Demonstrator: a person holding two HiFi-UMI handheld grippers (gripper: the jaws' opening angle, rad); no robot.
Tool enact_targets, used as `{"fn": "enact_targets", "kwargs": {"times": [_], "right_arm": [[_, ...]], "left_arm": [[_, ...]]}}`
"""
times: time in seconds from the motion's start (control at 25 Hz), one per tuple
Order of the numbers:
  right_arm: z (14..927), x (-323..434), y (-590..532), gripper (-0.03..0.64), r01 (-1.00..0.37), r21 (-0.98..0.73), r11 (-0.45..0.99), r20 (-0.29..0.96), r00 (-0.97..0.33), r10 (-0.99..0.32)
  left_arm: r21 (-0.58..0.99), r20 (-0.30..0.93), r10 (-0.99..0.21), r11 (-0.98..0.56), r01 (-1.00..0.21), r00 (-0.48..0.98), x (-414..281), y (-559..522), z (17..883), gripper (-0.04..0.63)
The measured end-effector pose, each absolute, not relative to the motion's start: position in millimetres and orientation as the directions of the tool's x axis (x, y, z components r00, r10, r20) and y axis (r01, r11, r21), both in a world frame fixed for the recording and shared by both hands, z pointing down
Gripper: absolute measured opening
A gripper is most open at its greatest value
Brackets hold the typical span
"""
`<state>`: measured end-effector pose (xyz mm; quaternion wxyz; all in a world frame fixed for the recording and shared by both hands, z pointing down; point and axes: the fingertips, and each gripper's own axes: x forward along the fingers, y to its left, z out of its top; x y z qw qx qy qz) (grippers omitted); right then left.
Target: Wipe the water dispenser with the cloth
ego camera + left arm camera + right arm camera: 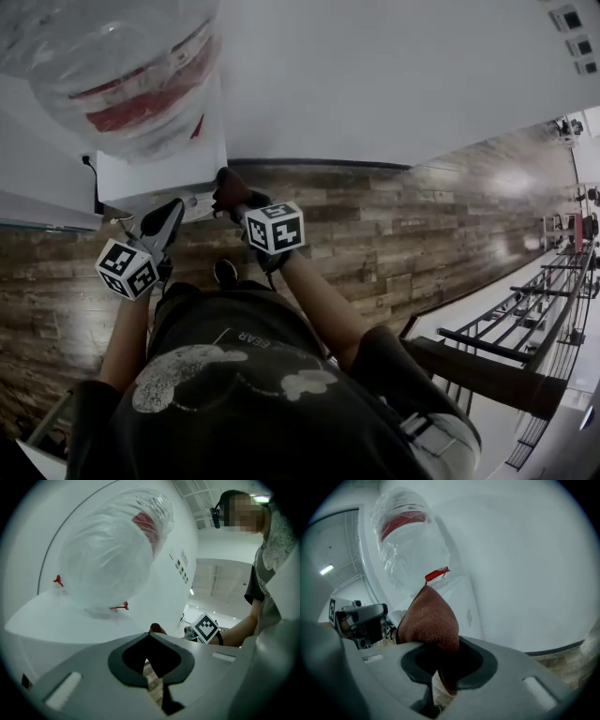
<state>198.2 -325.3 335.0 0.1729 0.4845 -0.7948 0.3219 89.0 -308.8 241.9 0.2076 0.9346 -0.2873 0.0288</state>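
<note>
The white water dispenser (164, 169) stands at the upper left, with a plastic-wrapped bottle (122, 66) on top. My right gripper (232, 202) is shut on a reddish-brown cloth (228, 187), which it holds at the dispenser's lower right corner. In the right gripper view the cloth (429, 620) bulges out of the right gripper (436, 641) in front of the dispenser's side (457, 595). My left gripper (173, 214) hovers just left of it, near the dispenser's front. In the left gripper view the left gripper (150, 637) is shut and empty, and the bottle (108, 559) looms above.
A white wall (394, 75) runs behind the dispenser, above a wood-pattern floor (422, 225). A black cable (91, 167) hangs at the dispenser's left beside a white cabinet (37, 183). A dark metal railing (553, 309) stands at the far right.
</note>
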Motion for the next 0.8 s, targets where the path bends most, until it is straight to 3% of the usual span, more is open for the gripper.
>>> {"fn": "enact_targets", "kwargs": {"times": [0.32, 0.52, 0.8], "right_arm": [[348, 191, -322, 0.057, -0.846, -0.377, 0.376, 0.511, -0.529, -0.677], [381, 192, -328, 0.057, -0.872, -0.380, 0.308, 0.534, -0.479, -0.696], [433, 187, -320, 0.057, -0.918, -0.248, 0.311, 0.605, -0.397, -0.690]], "left_arm": [[0.393, 0.231, -0.547, -0.704, -0.592, 0.804, 70, -304, 255, 0.008], [0.406, 0.273, -0.566, -0.665, -0.626, 0.778, 43, -296, 271, 0.008], [0.399, 0.257, -0.554, -0.686, -0.609, 0.792, 10, -275, 298, 0.008]]}}
